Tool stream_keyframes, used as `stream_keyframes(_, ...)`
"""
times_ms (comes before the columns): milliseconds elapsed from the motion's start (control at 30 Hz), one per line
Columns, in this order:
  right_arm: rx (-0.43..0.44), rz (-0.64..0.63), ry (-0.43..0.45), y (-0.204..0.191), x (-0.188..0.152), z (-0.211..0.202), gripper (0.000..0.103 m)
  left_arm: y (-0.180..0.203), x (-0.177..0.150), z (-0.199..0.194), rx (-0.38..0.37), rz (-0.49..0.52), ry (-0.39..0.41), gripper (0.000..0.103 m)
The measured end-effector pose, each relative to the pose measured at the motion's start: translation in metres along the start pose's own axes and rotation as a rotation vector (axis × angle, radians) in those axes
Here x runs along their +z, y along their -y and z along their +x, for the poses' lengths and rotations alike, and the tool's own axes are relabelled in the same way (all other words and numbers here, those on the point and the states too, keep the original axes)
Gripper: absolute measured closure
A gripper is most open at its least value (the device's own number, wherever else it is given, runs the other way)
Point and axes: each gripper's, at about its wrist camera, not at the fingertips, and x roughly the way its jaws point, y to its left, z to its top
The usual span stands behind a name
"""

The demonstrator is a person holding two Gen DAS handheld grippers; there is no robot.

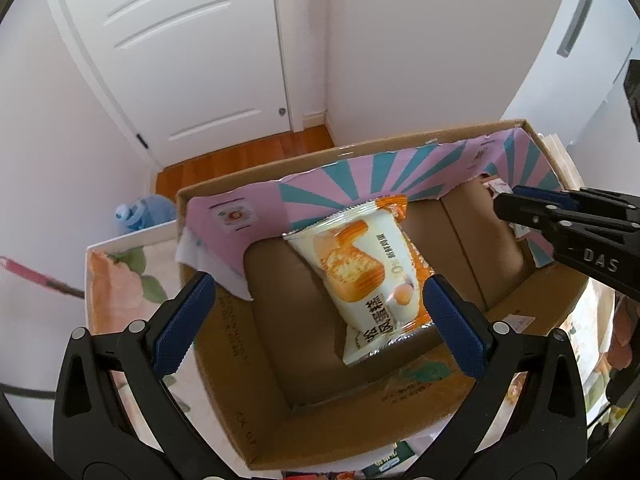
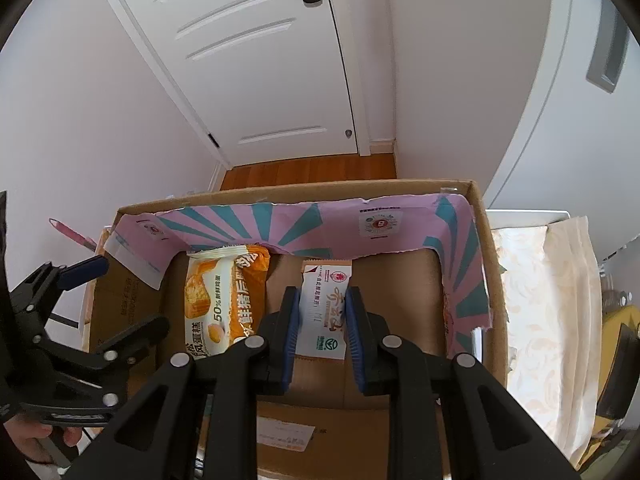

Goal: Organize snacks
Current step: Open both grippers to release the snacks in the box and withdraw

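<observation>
An open cardboard box [image 1: 224, 332] with a pink-and-teal paper lining stands below both grippers; it also shows in the right wrist view [image 2: 490, 272]. An orange-and-white cake snack packet [image 1: 360, 264] lies on the box floor at its left side, also seen in the right wrist view [image 2: 224, 300]. My left gripper [image 1: 316, 320] is open above the packet and holds nothing. My right gripper [image 2: 322, 320] is shut on a small white snack sachet [image 2: 324, 312] and holds it inside the box, right of the cake packet.
A white door [image 2: 260, 60] and wooden floor [image 2: 312, 168] lie beyond the box. A floral cloth [image 1: 128, 292] covers the surface left of the box. A cream patterned bag [image 2: 552, 312] lies right of it. A blue bottle [image 1: 140, 212] stands far left.
</observation>
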Motion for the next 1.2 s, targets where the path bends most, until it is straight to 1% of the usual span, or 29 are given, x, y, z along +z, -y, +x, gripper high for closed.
stream_keyframes(100, 0.011, -0.002, -0.017, -0.001, 0.007, 0.011, 0.082, -0.004, -0.002, -0.006, 0.003, -0.009, 0.012, 0.000)
stream_keyframes(133, 0.020, -0.004, -0.034, -0.001, 0.009, 0.015, 0.079, -0.005, -0.003, -0.009, 0.005, -0.009, 0.015, 0.000)
stream_keyframes(167, 0.023, -0.007, -0.046, -0.001, 0.010, 0.019, 0.074, -0.005, -0.004, -0.012, 0.009, -0.010, 0.021, 0.000)
stream_keyframes(200, 0.021, -0.005, -0.049, -0.001, 0.009, 0.021, 0.048, -0.007, -0.006, -0.015, 0.012, -0.010, 0.026, 0.000)
stream_keyframes(233, 0.023, 0.001, -0.041, 0.000, 0.009, 0.022, 0.012, -0.007, -0.008, -0.018, 0.016, -0.013, 0.030, 0.000)
stream_keyframes(267, 0.041, 0.005, -0.028, 0.001, 0.009, 0.021, 0.002, -0.008, -0.009, -0.020, 0.020, -0.016, 0.033, 0.000)
stream_keyframes(333, 0.073, 0.012, -0.016, 0.004, 0.005, 0.020, 0.000, -0.010, -0.012, -0.025, 0.025, -0.025, 0.041, 0.000)
stream_keyframes(367, 0.075, 0.012, -0.008, 0.007, 0.004, 0.017, 0.000, -0.010, -0.013, -0.028, 0.026, -0.029, 0.044, 0.000)
stream_keyframes(567, 0.074, -0.043, 0.041, 0.003, -0.001, -0.008, 0.000, -0.010, -0.019, -0.049, 0.041, -0.049, 0.078, 0.000)
stream_keyframes(800, 0.068, -0.111, 0.108, -0.010, -0.010, -0.048, 0.000, -0.007, -0.036, -0.087, 0.077, -0.065, 0.132, 0.000)
stream_keyframes(1000, 0.074, -0.162, 0.187, -0.013, -0.024, -0.089, 0.000, -0.006, -0.059, -0.123, 0.117, -0.105, 0.174, 0.000)
stream_keyframes(1200, 0.067, -0.197, 0.243, -0.015, -0.046, -0.123, 0.000, -0.007, -0.093, -0.161, 0.150, -0.179, 0.209, 0.000)
